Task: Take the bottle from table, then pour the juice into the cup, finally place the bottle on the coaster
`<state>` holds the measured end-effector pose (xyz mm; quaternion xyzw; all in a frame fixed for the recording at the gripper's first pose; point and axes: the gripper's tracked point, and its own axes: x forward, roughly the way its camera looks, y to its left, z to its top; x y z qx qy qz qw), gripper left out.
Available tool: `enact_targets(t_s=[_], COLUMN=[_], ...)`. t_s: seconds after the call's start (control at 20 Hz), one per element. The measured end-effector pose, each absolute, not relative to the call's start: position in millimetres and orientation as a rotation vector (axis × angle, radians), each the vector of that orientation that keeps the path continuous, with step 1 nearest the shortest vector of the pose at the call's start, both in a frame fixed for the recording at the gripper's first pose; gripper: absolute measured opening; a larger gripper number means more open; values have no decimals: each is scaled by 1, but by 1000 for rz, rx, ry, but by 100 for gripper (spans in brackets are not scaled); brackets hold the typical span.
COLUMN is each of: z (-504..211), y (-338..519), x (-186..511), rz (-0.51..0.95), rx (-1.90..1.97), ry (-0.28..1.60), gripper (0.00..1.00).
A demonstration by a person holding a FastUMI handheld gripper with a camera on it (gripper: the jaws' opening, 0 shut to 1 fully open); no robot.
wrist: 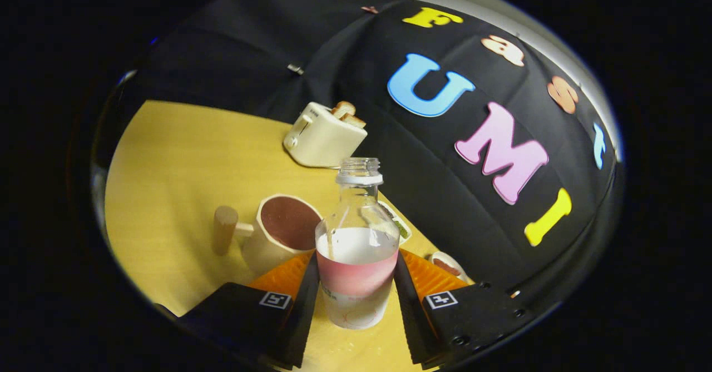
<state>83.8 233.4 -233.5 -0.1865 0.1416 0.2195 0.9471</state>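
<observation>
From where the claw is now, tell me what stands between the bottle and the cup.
Nothing visible does. The claw has a finger on each side of the open bottle, and the cup stands right beside the bottle, mouth open. The toaster sits farther back on the table.

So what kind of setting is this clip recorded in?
Likely a staged kitchen tabletop: a toaster holding bread, a mug and an uncapped bottle gripped between the gripper fingers, on a yellow table.
</observation>
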Motion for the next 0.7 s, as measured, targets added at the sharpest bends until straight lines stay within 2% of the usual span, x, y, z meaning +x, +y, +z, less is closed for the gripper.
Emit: enact_targets(t_s=[0.3,0.7], z=[-210,-194], y=[208,172], x=[110,170], rz=[413,338], rx=[-22,257], ry=[257,163], gripper=[72,73])
